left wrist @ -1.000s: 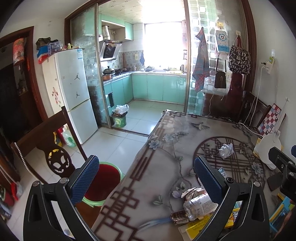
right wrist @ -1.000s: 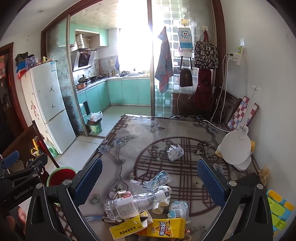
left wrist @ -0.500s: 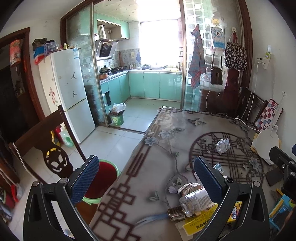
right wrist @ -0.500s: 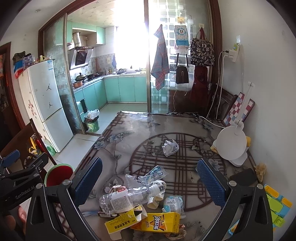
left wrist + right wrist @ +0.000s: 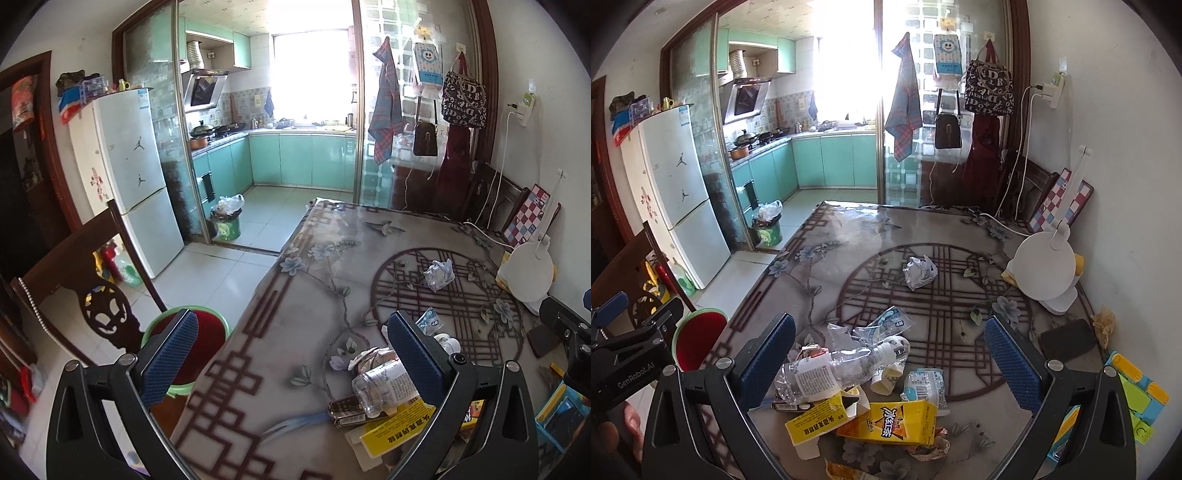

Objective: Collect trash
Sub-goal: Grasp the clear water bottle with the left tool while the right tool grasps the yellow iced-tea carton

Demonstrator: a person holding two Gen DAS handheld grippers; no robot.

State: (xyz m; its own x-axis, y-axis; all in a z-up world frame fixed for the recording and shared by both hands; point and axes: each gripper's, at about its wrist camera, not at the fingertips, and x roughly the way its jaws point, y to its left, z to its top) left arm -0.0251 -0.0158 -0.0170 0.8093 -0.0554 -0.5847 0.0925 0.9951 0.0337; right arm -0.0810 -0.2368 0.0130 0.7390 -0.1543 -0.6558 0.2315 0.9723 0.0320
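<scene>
Hovering both wide-open, empty claws, left claw (image 5: 291, 362) and right claw (image 5: 890, 363), over uncollected crushed clear plastic bottle (image 5: 831, 373), yellow cartons (image 5: 886, 424) littering patterned desk (image 5: 820, 273).

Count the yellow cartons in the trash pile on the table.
2. One yellow carton lies torn open under the clear bottle; the iced-tea carton lies just right of it, touching. Others may be buried beneath the pile.
</scene>
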